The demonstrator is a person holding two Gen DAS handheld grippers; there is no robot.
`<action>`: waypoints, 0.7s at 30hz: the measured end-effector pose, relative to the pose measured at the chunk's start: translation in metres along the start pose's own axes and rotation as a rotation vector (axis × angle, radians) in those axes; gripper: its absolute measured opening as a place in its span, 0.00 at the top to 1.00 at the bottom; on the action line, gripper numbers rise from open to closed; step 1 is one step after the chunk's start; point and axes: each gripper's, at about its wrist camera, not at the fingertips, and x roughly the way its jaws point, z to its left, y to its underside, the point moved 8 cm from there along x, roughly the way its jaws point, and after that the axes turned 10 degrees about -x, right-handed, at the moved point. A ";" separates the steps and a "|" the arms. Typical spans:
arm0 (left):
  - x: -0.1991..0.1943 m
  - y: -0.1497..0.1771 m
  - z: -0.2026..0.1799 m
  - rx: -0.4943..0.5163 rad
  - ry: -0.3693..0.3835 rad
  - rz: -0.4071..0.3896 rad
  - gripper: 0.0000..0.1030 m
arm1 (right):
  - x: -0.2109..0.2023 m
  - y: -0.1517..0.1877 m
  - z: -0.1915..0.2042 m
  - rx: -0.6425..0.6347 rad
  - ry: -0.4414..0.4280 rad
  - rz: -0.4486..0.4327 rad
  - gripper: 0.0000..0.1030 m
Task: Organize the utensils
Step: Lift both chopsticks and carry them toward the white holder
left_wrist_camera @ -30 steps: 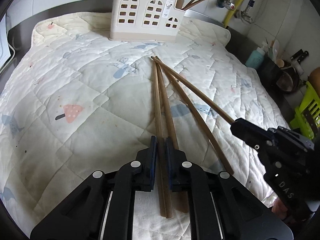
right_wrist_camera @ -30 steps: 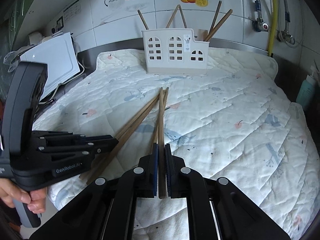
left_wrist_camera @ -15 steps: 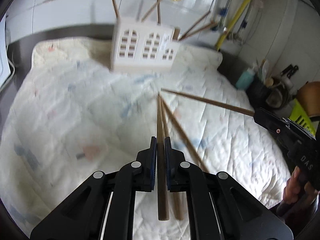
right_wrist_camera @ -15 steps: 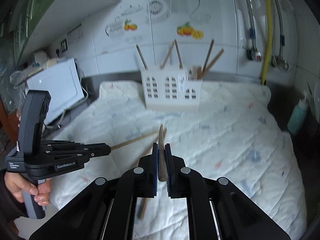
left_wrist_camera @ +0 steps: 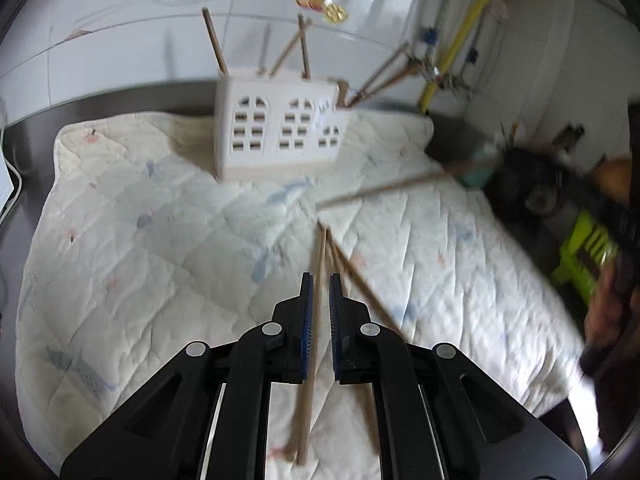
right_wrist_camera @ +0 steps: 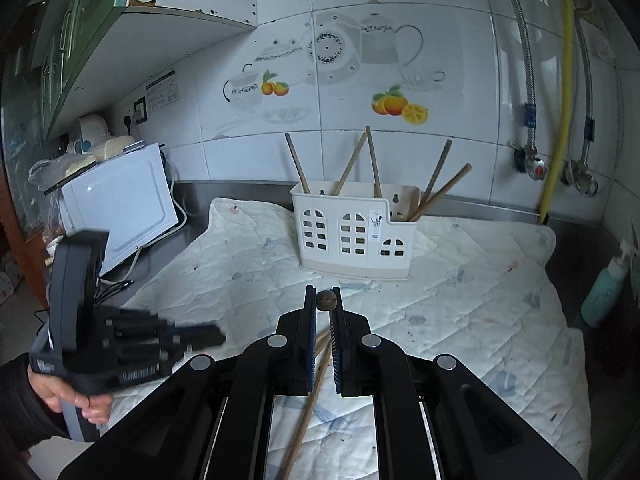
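A white utensil holder [left_wrist_camera: 280, 136] [right_wrist_camera: 354, 232] with arched cut-outs stands at the back of the quilted cloth and has several wooden chopsticks standing in it. My left gripper [left_wrist_camera: 319, 304] is shut on a wooden chopstick [left_wrist_camera: 314, 308] and holds it above the cloth. Another chopstick [left_wrist_camera: 362, 280] lies on the cloth just to its right. My right gripper [right_wrist_camera: 325, 312] is shut on a chopstick [right_wrist_camera: 326, 299] lifted end-on toward the camera; in the left wrist view that chopstick [left_wrist_camera: 384, 190] hangs blurred in the air. The left gripper's body [right_wrist_camera: 120, 344] shows at the lower left.
A quilted white cloth [right_wrist_camera: 480, 312] covers the steel counter. A white appliance [right_wrist_camera: 120, 208] stands at the left, a teal soap bottle [right_wrist_camera: 604, 288] at the right. Tiled wall with yellow pipe [right_wrist_camera: 560, 120] behind. A green stool [left_wrist_camera: 588, 252] sits off the counter's right side.
Both grippers have lifted their chopsticks off the cloth and risen. The right one has tilted its chopstick up, end toward the camera. The holder now looks nearer in the right view.
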 end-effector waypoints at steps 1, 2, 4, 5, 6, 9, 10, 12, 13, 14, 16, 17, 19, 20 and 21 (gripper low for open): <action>0.002 0.007 0.001 0.010 -0.001 0.015 0.90 | 0.000 0.000 0.000 0.001 -0.001 -0.001 0.94; 0.005 0.015 0.002 0.017 -0.004 0.036 0.90 | 0.000 -0.001 0.000 0.002 -0.001 -0.003 0.94; 0.011 0.032 0.007 0.013 -0.013 0.072 0.90 | -0.001 -0.002 0.000 -0.001 0.001 -0.007 0.94; 0.014 0.038 0.010 0.011 -0.014 0.087 0.90 | -0.002 -0.002 0.001 -0.003 0.002 -0.010 0.94; 0.017 0.046 0.013 0.011 -0.028 0.098 0.88 | -0.003 -0.003 0.001 -0.003 0.003 -0.011 0.94; 0.023 0.059 0.019 0.025 -0.058 0.108 0.82 | -0.005 -0.004 0.001 -0.005 0.006 -0.014 0.94; 0.025 0.062 0.020 0.021 -0.054 0.114 0.82 | -0.005 -0.004 0.001 -0.005 0.007 -0.014 0.94; 0.029 0.067 0.021 0.025 -0.057 0.123 0.82 | -0.005 -0.004 0.001 -0.005 0.008 -0.014 0.94; 0.031 0.070 0.021 0.035 -0.063 0.123 0.82 | -0.006 -0.003 0.001 -0.005 0.008 -0.013 0.94; 0.032 0.071 0.021 0.042 -0.066 0.122 0.82 | -0.005 -0.002 0.001 -0.005 0.008 -0.011 0.94; 0.032 0.073 0.020 0.056 -0.079 0.106 0.83 | -0.005 0.000 0.002 -0.007 0.010 -0.006 0.94; 0.032 0.074 0.020 0.062 -0.088 0.098 0.83 | -0.005 0.000 0.002 -0.009 0.012 -0.004 0.94; 0.030 0.076 0.019 0.063 -0.106 0.082 0.84 | -0.005 0.001 0.002 -0.006 0.010 -0.004 0.94; 0.030 0.077 0.018 0.074 -0.125 0.072 0.86 | -0.005 0.001 0.002 -0.005 0.008 -0.005 0.94; 0.029 0.077 0.017 0.088 -0.142 0.061 0.90 | -0.005 0.000 0.002 -0.003 0.008 -0.007 0.94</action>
